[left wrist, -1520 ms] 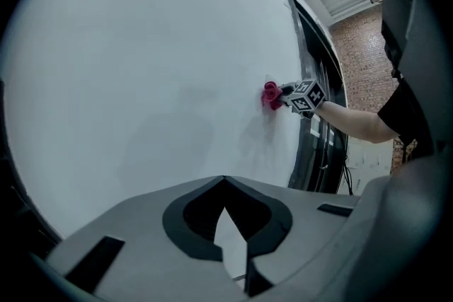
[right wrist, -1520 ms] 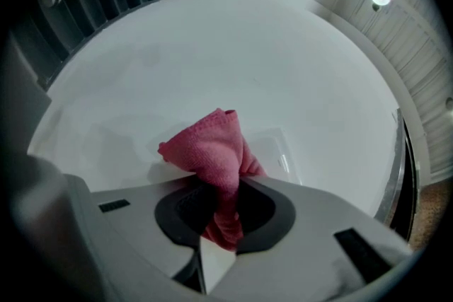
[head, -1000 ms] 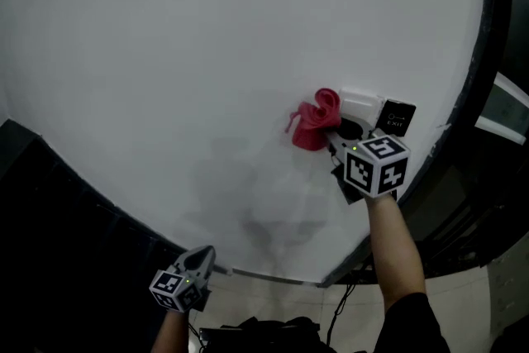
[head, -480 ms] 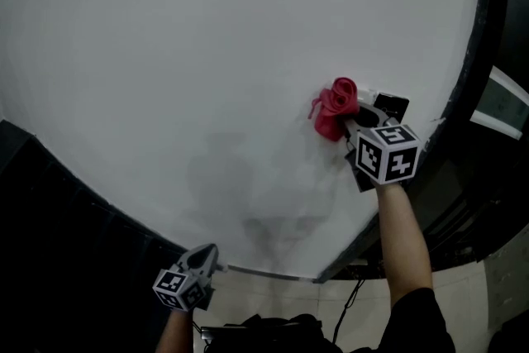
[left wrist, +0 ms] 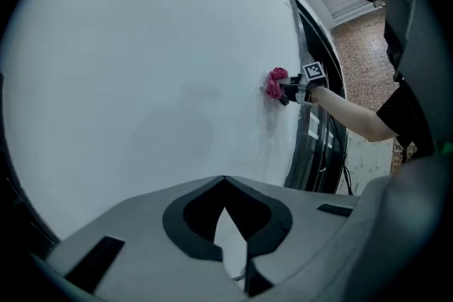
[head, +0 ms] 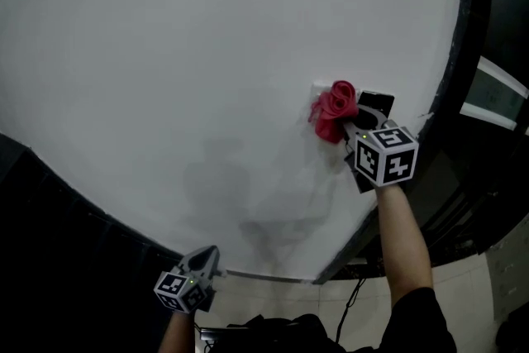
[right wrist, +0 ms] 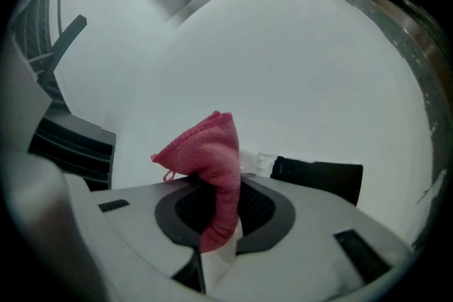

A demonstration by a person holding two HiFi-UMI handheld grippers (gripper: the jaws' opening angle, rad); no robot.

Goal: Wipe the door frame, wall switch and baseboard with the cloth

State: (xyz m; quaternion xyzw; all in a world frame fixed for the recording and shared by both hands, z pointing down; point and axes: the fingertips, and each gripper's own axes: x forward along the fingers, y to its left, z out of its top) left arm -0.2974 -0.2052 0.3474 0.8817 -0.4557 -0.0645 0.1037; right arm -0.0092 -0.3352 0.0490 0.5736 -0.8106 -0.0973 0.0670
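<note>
A bunched red cloth (head: 333,107) is pressed against the white wall, and my right gripper (head: 349,126) is shut on it. The cloth covers most of a white wall switch (head: 320,89), next to a black plate (head: 377,104). In the right gripper view the cloth (right wrist: 211,160) sticks up from between the jaws, with the switch (right wrist: 262,164) and black plate (right wrist: 318,178) just behind it. The dark door frame (head: 464,54) runs down the right. My left gripper (head: 204,255) hangs low near the baseboard strip (head: 264,277), shut and holding nothing; its jaw tips (left wrist: 224,180) meet.
The wall (head: 182,54) is plain white with faint grey smudges lower down. Black cables (head: 345,306) lie on the pale floor by the foot of the frame. A dark panel (head: 50,236) fills the lower left. A brick wall (left wrist: 364,67) shows beyond the doorway.
My right gripper has carried the cloth up and to the right across the white switch, toward the black plate. The left gripper has stayed low and still.
</note>
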